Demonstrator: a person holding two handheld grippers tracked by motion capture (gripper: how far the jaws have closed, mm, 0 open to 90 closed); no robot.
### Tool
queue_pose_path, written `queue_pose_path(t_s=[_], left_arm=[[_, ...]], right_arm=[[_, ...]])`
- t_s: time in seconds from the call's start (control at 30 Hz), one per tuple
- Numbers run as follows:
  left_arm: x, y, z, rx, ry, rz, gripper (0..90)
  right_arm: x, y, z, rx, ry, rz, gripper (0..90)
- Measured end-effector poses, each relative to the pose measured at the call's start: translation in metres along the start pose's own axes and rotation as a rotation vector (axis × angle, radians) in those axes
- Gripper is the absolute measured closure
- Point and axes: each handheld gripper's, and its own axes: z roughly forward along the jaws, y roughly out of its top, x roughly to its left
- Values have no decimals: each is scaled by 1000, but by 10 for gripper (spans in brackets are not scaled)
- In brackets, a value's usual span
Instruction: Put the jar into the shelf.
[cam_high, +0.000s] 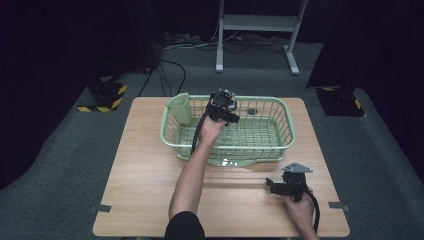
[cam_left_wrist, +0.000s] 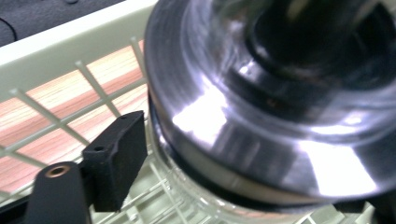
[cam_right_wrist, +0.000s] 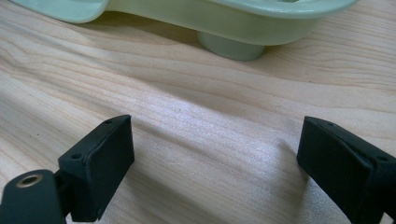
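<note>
Left gripper (cam_high: 231, 116) in green basket (cam_high: 285, 131), fingers beside blurred glass jar (cam_left_wrist: 280, 102), apparently released.

table (cam_high: 150, 175): light wood | floor (cam_high: 75, 150): grey carpet | rear: white stand (cam_high: 257, 22), cables (cam_high: 170, 75)

Clear glass jar (cam_left_wrist: 280, 107), round, with a dark inside, sits in the pale green wire basket (cam_high: 172, 131) near its far wall. You see the jar close up and blurred in the left gripper view, bright glare on its wall. The basket stands at the far middle of the tabletop (cam_high: 145, 190), with a solid cup pocket at its far-left corner.
</note>
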Motion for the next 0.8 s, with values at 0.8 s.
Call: queue_pose_path(t_s=[0.8], left_arm=[[-9, -8, -44, -69, -4, 62, 112]], right_arm=[[0, 0, 0, 0, 0, 0, 106]])
